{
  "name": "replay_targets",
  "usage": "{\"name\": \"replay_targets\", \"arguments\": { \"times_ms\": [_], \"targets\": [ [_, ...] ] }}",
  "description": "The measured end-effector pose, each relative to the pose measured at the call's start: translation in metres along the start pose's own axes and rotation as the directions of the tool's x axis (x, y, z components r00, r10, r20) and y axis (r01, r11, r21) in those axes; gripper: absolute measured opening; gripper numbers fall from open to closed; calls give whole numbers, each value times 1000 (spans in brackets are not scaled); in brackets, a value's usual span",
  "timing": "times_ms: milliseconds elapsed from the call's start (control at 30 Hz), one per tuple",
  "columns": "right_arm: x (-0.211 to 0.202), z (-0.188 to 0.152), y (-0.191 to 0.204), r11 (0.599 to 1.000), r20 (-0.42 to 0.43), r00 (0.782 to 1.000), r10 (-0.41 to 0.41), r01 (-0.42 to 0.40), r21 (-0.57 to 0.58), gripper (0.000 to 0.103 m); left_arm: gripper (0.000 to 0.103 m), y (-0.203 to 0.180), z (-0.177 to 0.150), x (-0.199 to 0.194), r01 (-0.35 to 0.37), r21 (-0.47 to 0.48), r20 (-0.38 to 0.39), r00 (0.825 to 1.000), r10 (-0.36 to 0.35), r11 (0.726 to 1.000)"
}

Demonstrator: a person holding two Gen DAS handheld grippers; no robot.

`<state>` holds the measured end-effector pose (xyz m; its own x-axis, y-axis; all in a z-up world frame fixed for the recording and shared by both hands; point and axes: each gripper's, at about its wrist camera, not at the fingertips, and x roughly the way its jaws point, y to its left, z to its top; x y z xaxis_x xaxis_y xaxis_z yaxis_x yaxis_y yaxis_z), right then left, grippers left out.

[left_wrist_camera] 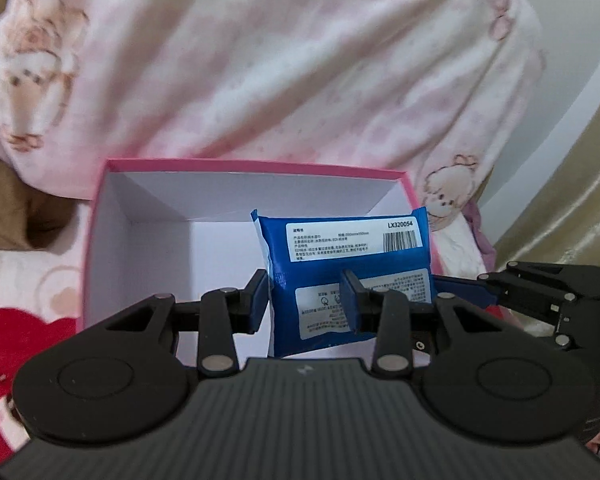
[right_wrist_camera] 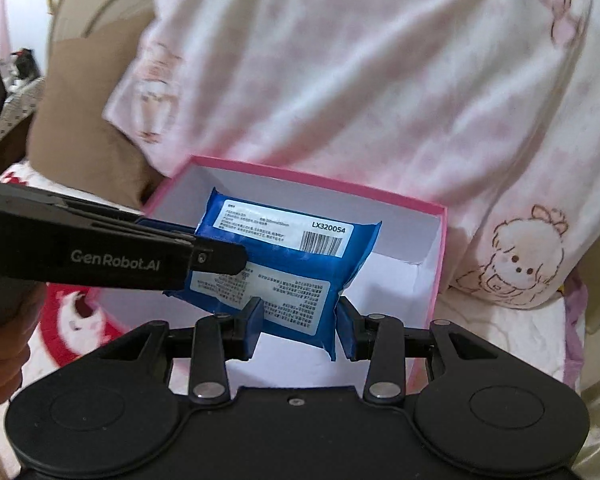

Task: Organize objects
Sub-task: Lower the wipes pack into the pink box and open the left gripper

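Observation:
A blue wipes packet [left_wrist_camera: 352, 248] with white labels and a barcode hangs over an open pink box [left_wrist_camera: 256, 166] that is white inside. My left gripper [left_wrist_camera: 305, 300] is shut on the packet's left end, blue pads pressing both faces. From the right, my right gripper [left_wrist_camera: 456, 290] grips the other end. In the right wrist view the packet [right_wrist_camera: 284, 256] lies tilted above the box [right_wrist_camera: 320, 180], with my right gripper [right_wrist_camera: 300, 322] shut on its near corner. There my left gripper [right_wrist_camera: 204, 248] comes in from the left, clamped on the packet.
A pink-and-white quilt [left_wrist_camera: 300, 60] with cartoon prints rises right behind the box. A brown pillow [right_wrist_camera: 80, 128] lies at the left. The box sits on a red-and-white bedspread [left_wrist_camera: 16, 320]. A person's hand [right_wrist_camera: 0, 360] holds the left gripper's handle.

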<state>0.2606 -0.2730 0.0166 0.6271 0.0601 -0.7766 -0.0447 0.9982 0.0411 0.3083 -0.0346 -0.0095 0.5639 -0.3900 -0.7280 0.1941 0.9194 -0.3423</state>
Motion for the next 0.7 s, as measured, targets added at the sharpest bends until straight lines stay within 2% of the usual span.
{"name": "replay_targets", "arguments": {
  "times_ms": [233,467,633,700],
  "targets": [
    [43,11,-13,998,-64,996,-68,67,-20,45,36,7,15,55,6,-33,-59,998,-8,999],
    [74,17,-10,985,-124,981,-152,140,-103,45,36,13,20,91,2,-54,-118,993,-9,999],
    [88,16,-6,962,-137,964,-225,198,-188,47,39,27,21,113,37,-164,-164,984,-64,986],
    [90,16,-7,957,-131,959,-250,224,-185,52,44,29,21,118,27,-188,-168,984,-59,982]
  ]
}}
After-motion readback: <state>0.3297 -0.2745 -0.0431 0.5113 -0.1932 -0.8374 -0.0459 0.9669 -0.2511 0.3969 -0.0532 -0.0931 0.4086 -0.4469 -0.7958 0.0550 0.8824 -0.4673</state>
